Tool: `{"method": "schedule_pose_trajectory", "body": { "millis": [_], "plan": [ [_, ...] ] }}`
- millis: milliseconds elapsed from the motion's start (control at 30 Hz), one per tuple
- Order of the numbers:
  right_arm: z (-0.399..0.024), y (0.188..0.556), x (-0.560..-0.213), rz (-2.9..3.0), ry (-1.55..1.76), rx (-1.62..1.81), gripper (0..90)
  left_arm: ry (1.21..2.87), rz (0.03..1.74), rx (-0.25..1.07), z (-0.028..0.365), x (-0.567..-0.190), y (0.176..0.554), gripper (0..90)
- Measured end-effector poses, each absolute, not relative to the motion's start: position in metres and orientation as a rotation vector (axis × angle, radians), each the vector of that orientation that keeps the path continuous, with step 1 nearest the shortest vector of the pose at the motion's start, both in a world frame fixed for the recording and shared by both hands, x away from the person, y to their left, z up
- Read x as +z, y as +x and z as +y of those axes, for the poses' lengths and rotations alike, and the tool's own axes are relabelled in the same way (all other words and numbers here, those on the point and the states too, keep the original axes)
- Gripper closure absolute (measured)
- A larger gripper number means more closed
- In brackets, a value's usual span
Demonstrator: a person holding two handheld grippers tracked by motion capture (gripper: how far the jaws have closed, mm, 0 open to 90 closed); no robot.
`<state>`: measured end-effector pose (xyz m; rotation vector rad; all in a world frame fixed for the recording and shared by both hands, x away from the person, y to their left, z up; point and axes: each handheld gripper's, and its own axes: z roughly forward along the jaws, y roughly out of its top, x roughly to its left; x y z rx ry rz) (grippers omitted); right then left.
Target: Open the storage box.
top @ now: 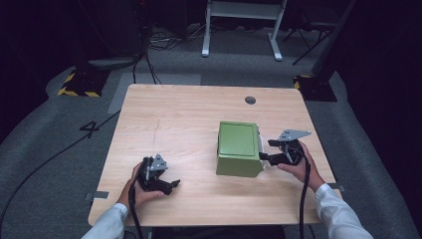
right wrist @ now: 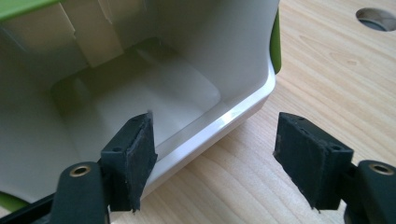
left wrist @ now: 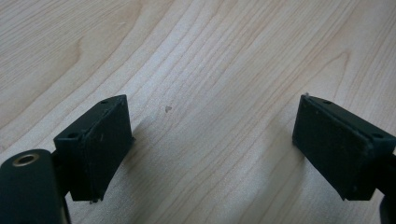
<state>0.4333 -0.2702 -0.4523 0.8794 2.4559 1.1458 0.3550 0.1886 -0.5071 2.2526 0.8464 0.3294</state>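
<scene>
The wooden tabletop (top: 174, 124) is carrying a green box (top: 239, 148) right of centre, lying on its side with its open mouth facing the right gripper (top: 271, 150); its white inside (seen in the right gripper view) is holding nothing. That gripper's jaws are gaping astride the box's rim. The left gripper (top: 171, 185) is resting near the front-left edge, jaws spread wide over bare wood.

One green box-shaped plastic container with a white inside (top: 239, 148) lies on one light wooden table (top: 189, 119). Two black two-jaw grippers: left (top: 169, 185), right (top: 265, 151)
</scene>
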Motion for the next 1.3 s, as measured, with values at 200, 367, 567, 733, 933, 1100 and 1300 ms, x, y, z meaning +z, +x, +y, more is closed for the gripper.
{"method": "schedule_pose_trajectory", "body": {
  "millis": [200,367,567,733,933,1100,1300],
  "plan": [
    [-0.274,0.432,-0.453,2.468,0.88,1.168,33.5,2.251,0.848,0.33,0.189,-0.507,0.355,12.2],
    [-0.282,0.431,-0.454,2.472,0.884,1.157,35.5,2.255,0.843,0.338,0.189,-0.507,0.355,12.2],
    [-0.3,0.432,-0.459,2.455,0.929,1.132,37.6,2.253,0.849,0.331,0.189,-0.507,0.354,12.2],
    [-0.313,0.431,-0.462,2.456,0.943,1.129,43.4,2.25,0.851,0.331,0.189,-0.507,0.354,12.2],
    [-0.324,0.431,-0.464,2.449,0.971,1.134,46.0,2.25,0.852,0.329,0.189,-0.507,0.353,12.2],
    [-0.331,0.432,-0.465,2.443,0.99,1.134,45.9,2.25,0.852,0.329,0.189,-0.507,0.353,12.2],
    [-0.334,0.431,-0.468,2.45,0.992,1.112,46.2,2.249,0.852,0.329,0.189,-0.507,0.353,12.2]
  ]
}}
